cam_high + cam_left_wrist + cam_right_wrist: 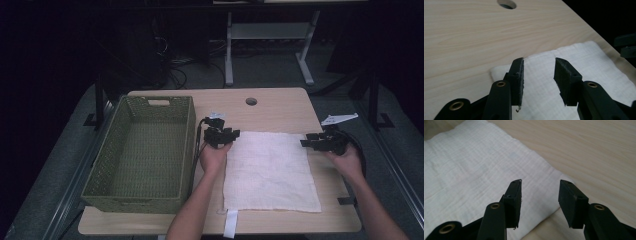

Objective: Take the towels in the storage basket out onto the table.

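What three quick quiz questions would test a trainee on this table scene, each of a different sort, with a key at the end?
1. True or false: the white cloth lies inside the green basket.
2. Which corners of the cloth do the left gripper and the right gripper hover at? A) near corners B) far corners C) the middle
3. Fill in: the basket stands to the ___ of the cloth in the high view.

Key
1. False: it lies flat on the table, and the basket holds nothing.
2. B: each gripper is open over one far corner, gripping nothing.
3. Left.
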`<move>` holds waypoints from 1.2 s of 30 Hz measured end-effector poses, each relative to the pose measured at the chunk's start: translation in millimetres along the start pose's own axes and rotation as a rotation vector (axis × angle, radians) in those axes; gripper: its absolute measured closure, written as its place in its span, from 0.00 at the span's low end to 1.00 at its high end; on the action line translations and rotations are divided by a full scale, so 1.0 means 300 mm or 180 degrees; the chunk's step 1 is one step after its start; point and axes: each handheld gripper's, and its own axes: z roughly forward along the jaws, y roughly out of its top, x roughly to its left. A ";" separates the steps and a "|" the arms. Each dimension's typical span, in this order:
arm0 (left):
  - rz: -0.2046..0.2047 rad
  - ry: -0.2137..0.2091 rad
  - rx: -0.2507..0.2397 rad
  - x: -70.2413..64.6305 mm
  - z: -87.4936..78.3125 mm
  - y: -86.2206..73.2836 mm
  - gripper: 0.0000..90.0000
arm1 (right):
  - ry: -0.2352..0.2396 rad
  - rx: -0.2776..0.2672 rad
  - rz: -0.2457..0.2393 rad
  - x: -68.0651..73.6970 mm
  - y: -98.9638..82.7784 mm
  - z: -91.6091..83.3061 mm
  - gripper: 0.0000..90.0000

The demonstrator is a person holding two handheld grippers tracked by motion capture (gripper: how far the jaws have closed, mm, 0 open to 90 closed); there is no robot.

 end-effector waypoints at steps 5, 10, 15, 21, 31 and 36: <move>-0.0075 0.0140 0.0132 0.049 0.033 -0.003 0.67 | -0.0043 0.0017 0.0114 -0.039 0.016 0.024 0.59; -0.0142 0.0208 0.0241 0.073 0.072 -0.017 0.67 | -0.0100 0.0032 0.0231 -0.067 0.022 0.050 0.60; -0.0175 0.0269 0.0278 0.086 0.096 -0.020 0.66 | -0.0127 0.0064 0.0333 -0.091 0.024 0.064 0.61; -0.0171 0.0287 0.0334 0.091 0.114 -0.022 0.65 | -0.0214 0.0195 0.0333 -0.101 0.029 0.088 0.63; -0.0057 0.0206 0.0462 0.078 0.127 -0.018 0.89 | -0.0144 0.0316 0.0345 -0.096 0.029 0.133 0.92; -0.0131 0.0110 0.0470 0.088 0.128 -0.021 0.97 | -0.0131 0.0313 0.0391 -0.108 0.030 0.127 0.98</move>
